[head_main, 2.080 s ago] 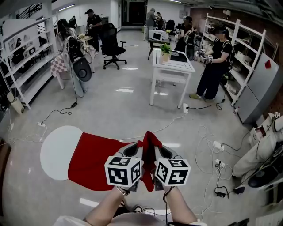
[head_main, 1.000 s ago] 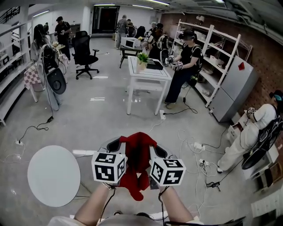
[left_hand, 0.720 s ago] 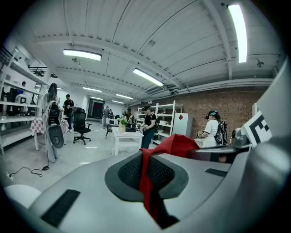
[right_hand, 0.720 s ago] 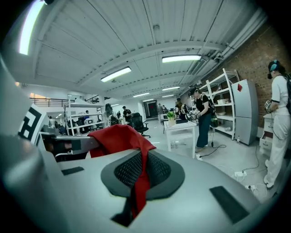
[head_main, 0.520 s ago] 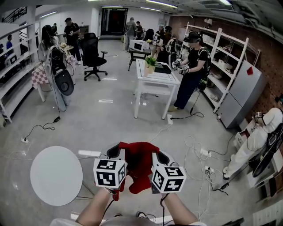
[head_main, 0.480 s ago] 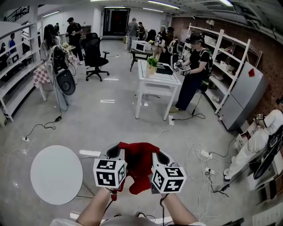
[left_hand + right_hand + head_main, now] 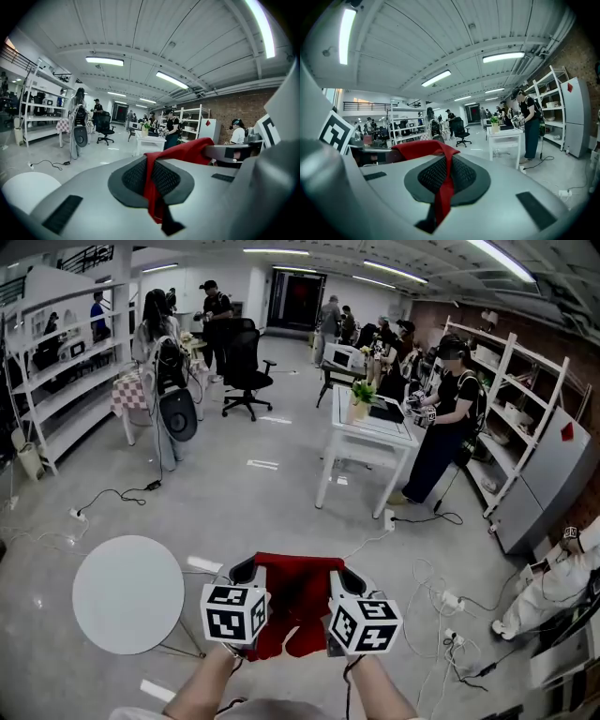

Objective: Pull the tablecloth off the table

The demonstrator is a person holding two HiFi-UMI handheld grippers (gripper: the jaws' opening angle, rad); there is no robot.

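Observation:
The red tablecloth [image 7: 295, 601] hangs in the air in front of me, stretched between both grippers, with its loose end drooping below them. My left gripper [image 7: 246, 570] is shut on one edge of the tablecloth [image 7: 187, 150], which is pinched between the left gripper's [image 7: 151, 180] dark pads. My right gripper [image 7: 349, 576] is shut on the other edge. In the right gripper view the tablecloth [image 7: 423, 148] runs down through the closed right gripper [image 7: 446, 180]. The round white table [image 7: 128, 594] stands bare at my lower left, apart from the cloth.
A white rectangular table [image 7: 370, 432] with a potted plant stands ahead, and a person in black [image 7: 441, 418] is beside it. Cables and power strips [image 7: 441, 601] lie on the floor at right. Shelving [image 7: 525, 418] lines the right wall, an office chair [image 7: 246, 367] and more people are farther back.
The cloth has come fully off the round table. It was bunched between the grippers and is now spread wider between them. My view has shifted slightly.

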